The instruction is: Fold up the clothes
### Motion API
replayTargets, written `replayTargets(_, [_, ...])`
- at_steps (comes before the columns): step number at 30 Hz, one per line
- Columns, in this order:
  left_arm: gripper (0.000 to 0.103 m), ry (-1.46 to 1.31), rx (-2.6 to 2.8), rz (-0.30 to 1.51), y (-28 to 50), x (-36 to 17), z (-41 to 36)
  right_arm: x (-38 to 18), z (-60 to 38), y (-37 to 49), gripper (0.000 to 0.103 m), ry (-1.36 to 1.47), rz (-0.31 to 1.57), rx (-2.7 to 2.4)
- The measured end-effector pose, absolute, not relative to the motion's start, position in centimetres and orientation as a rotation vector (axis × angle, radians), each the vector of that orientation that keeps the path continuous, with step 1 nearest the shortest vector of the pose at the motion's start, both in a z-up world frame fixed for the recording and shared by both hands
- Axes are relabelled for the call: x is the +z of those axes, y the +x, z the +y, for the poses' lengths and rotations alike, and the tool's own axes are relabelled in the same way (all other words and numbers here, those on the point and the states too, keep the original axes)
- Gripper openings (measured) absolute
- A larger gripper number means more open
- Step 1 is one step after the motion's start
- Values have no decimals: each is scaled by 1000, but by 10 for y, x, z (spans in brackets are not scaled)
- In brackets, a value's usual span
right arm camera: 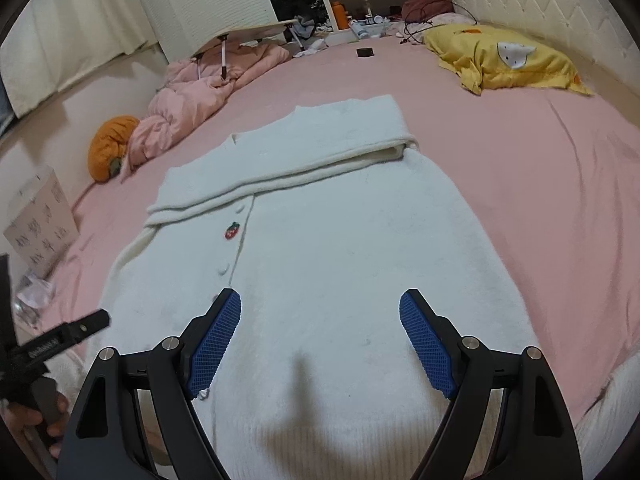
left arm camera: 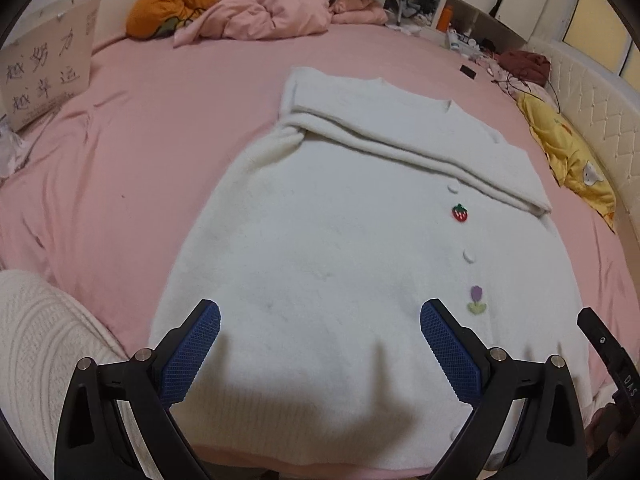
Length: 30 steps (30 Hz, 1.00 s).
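The cardigan (left arm camera: 340, 248) lies flat on the bed (left arm camera: 160, 120), sleeves folded across its chest; a pillow (right arm camera: 508, 64) lies beyond it by the headboard (right arm camera: 540, 4).

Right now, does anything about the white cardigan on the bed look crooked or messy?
Mostly tidy. The white cardigan lies flat on the pink sheet, both sleeves folded across the chest. They run at a slant rather than square, and fabric bunches a little at one shoulder. Both grippers are open, holding nothing.
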<state>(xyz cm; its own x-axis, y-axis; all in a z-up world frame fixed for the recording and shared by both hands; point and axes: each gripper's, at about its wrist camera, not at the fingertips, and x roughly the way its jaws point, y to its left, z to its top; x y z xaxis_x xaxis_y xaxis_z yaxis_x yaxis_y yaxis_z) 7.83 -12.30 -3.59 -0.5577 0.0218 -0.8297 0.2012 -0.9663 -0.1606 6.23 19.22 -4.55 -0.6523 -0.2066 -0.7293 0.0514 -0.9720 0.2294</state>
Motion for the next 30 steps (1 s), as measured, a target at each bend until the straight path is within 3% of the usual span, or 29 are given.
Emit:
replayTargets(7, [101,1437,-2674,332,75,-35,-124,-47,165,60,82,1246,-120,-2725])
replayTargets(15, [101,1468,-2656,287,71,-35,-127,-48,160,56,82,1276,-75,-2704])
replayTargets(20, [100,1581,-2694,271,59,-33,-136,-47,191,38,82,1377,-173,-2653])
replayTargets(26, [100,1892,-2730,78,23,-33,-175,-47,266,9,82,1586,-434,-2507])
replayTargets(30, [100,2245,-2510,373,3,-59,-218,-52,315,-5,82,1776,-514,-2435])
